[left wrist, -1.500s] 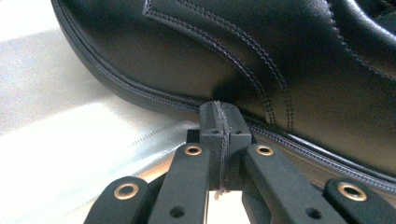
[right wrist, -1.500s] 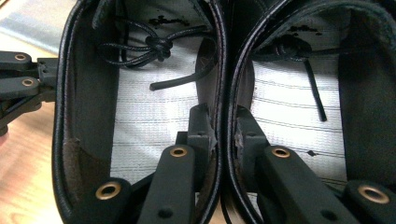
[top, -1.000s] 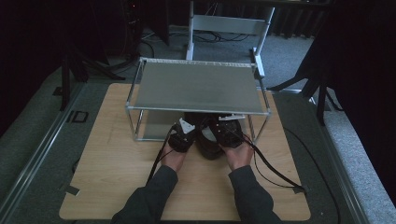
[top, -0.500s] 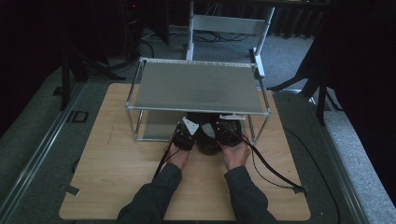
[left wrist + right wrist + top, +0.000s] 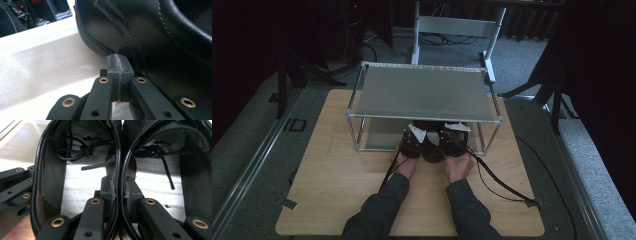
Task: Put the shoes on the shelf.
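Black shoes [image 5: 120, 157] are sitting under the metal shelf [image 5: 424, 92]; right gripper [image 5: 119, 192] fingers are pinching both inner collars, left gripper [image 5: 119, 75] fingers are pressing together empty beside the outer leather; no readable writing.

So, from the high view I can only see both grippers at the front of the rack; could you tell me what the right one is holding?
Observer: The right gripper pinches the two touching inner walls of the black shoes, with one of its fingers inside each shoe.
Operator: Thank you. Is the left one gripping as well?
Observer: No, the left gripper has its fingers pressed together with nothing between them, at the outer side of one shoe.
Operator: Are the shoes laced?
Observer: Yes, each has a knotted black lace lying inside it.
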`<move>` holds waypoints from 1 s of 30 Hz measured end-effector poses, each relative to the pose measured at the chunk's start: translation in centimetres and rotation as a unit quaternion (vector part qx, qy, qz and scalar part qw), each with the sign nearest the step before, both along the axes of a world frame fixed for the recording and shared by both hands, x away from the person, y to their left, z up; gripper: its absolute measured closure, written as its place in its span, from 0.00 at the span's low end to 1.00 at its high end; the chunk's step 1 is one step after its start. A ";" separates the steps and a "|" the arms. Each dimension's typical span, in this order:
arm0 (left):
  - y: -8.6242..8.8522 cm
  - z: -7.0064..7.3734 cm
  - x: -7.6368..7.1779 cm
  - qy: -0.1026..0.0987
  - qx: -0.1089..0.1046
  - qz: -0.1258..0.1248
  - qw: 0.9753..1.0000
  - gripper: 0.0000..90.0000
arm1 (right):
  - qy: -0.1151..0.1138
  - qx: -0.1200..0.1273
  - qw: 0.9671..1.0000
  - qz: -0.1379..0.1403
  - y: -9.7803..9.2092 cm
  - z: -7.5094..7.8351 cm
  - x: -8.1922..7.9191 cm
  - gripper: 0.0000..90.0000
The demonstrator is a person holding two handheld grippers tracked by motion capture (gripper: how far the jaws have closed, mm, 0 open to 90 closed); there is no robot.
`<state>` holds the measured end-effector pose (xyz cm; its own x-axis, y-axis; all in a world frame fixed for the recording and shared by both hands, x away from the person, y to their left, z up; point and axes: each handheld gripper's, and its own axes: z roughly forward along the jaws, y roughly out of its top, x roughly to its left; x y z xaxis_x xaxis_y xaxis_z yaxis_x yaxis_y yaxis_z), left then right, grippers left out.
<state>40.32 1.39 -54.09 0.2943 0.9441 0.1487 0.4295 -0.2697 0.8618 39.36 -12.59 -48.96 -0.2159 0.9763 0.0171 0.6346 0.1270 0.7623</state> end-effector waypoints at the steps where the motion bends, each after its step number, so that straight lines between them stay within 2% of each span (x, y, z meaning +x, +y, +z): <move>1: 0.0 0.0 0.0 0.000 0.000 0.000 1.000 1.00 | 0.000 0.000 1.000 0.000 0.0 0.0 0.0 0.89; 5: -0.5 -0.1 0.2 -0.014 -0.004 0.016 1.000 1.00 | -0.009 0.003 1.000 -0.010 0.0 0.0 0.1 0.89; 7: -0.9 0.0 0.1 -0.027 -0.016 0.027 0.999 1.00 | -0.017 0.014 1.000 -0.018 0.0 -0.2 0.2 0.89; 12: -1.1 -0.2 0.2 -0.034 -0.024 0.035 0.999 1.00 | -0.021 0.025 0.999 -0.031 -0.1 -0.6 0.5 0.89; 19: -1.3 -0.2 0.5 -0.033 -0.025 0.041 0.998 1.00 | -0.030 0.029 0.998 -0.042 0.0 -0.7 0.7 0.89; 26: -1.2 -0.3 0.6 -0.027 -0.025 0.041 0.998 1.00 | -0.039 0.031 0.998 -0.045 0.0 -0.7 0.9 0.89; 27: -1.0 -0.3 0.7 -0.020 -0.029 0.038 0.999 1.00 | -0.041 0.031 0.998 -0.047 0.0 -0.7 0.9 0.89; 30: -1.1 -0.3 0.8 -0.018 -0.029 0.037 0.999 1.00 | -0.049 0.034 0.997 -0.055 0.1 -0.8 1.1 0.88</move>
